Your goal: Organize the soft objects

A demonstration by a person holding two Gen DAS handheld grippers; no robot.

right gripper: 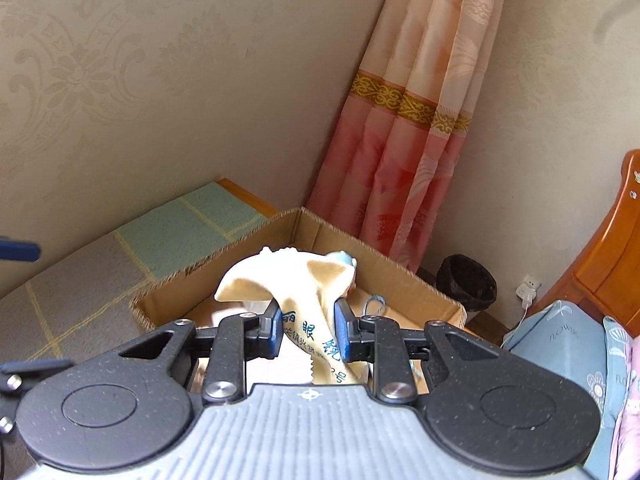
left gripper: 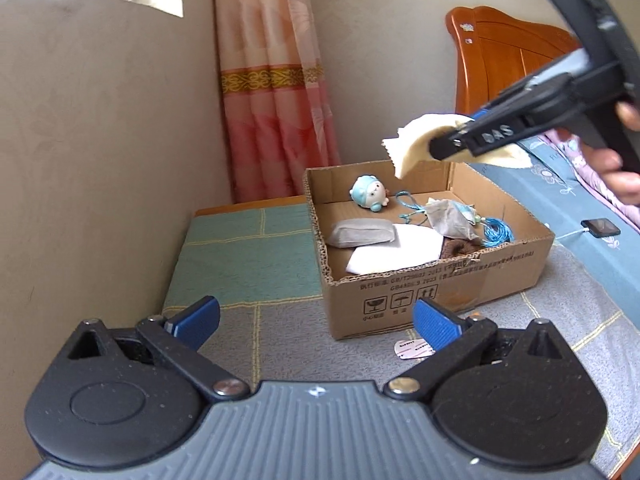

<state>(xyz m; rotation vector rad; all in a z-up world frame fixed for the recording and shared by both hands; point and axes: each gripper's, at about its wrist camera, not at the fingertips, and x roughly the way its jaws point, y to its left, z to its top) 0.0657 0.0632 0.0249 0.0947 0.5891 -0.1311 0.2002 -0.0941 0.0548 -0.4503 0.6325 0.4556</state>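
Note:
An open cardboard box [left gripper: 436, 292] stands on the checked bed cover. Inside lie a blue plush toy [left gripper: 369, 193], a grey pouch [left gripper: 360, 232], a white cloth [left gripper: 390, 254], a grey sachet [left gripper: 450, 220] with blue cord and a brown item. My left gripper [left gripper: 316, 322] hangs wide open in front of the box, nothing between its fingers. My right gripper [right gripper: 306, 330] is shut on a cream cloth [right gripper: 298, 280] with blue printing, above the box [right gripper: 400, 284]. In the left wrist view that gripper [left gripper: 444, 142] holds the cloth [left gripper: 412, 144] over the box's far right corner.
A small white packet [left gripper: 412, 350] lies on the cover by the box's front. A phone-like device [left gripper: 600, 227] on a cable rests on the blue bedding at right. A wooden headboard [left gripper: 508, 52], a pink curtain [right gripper: 404, 168], a black bin [right gripper: 466, 282] and a person's hand [left gripper: 616, 168] are nearby.

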